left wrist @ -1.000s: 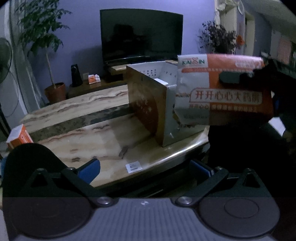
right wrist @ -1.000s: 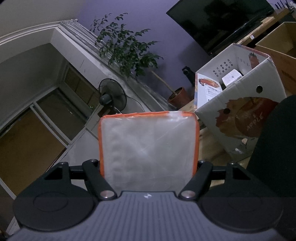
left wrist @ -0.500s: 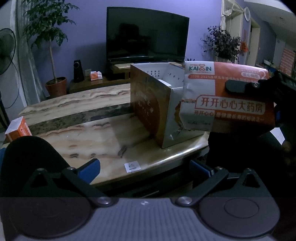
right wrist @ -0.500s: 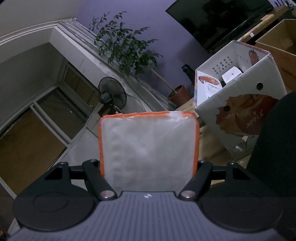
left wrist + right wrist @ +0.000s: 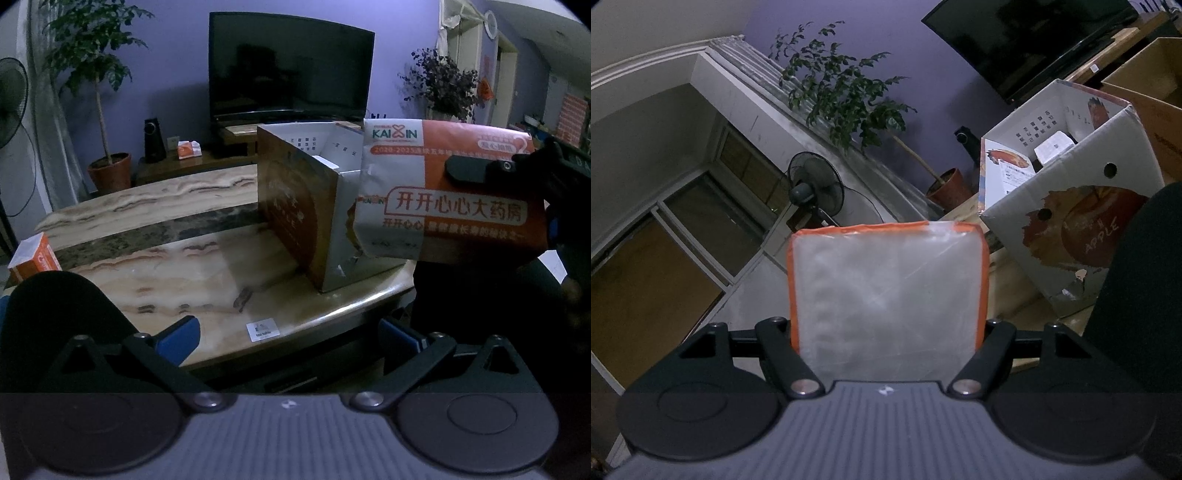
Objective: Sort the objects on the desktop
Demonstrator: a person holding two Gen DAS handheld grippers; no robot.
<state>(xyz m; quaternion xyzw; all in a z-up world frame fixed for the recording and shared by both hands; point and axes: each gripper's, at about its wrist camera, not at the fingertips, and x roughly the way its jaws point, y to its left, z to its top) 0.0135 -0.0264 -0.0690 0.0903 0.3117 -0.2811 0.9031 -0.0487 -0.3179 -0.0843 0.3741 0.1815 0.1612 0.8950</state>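
An open cardboard box [image 5: 314,206] stands at the right end of the marble table [image 5: 155,266], close to its near edge; printed with an apple and the word APPLE, it has round holes in one wall and a torn patch at a lower corner. Inside it, a small white printed packet [image 5: 1054,146] leans against the far wall, and the rest of the interior is hidden by the walls. The right hand-held gripper [image 5: 888,332] pinches an orange and white tissue pack [image 5: 447,195] by its broad faces, jaws set wide around it, and holds it in the air just right of the box, level with its rim and overlapping its near wall in the left wrist view. In the right wrist view the pack shows only a clear plastic end with orange edges, and it covers the fingertips. Chinese lettering and the word KAIXIN are legible on the pack; the smaller print is too fine to read. The left hand-held gripper [image 5: 290,338] hangs spread and empty before the near table edge, blue pads [image 5: 181,334] well apart, above a small white label [image 5: 262,329] stuck to the table. A small orange carton [image 5: 35,256] sits at the far left end, cut off by a dark rounded shape in front of it. Another brown box [image 5: 1145,74] is cropped at the right edge of the right wrist view. A dark mass fills the right side of both views, and what it is cannot be told.
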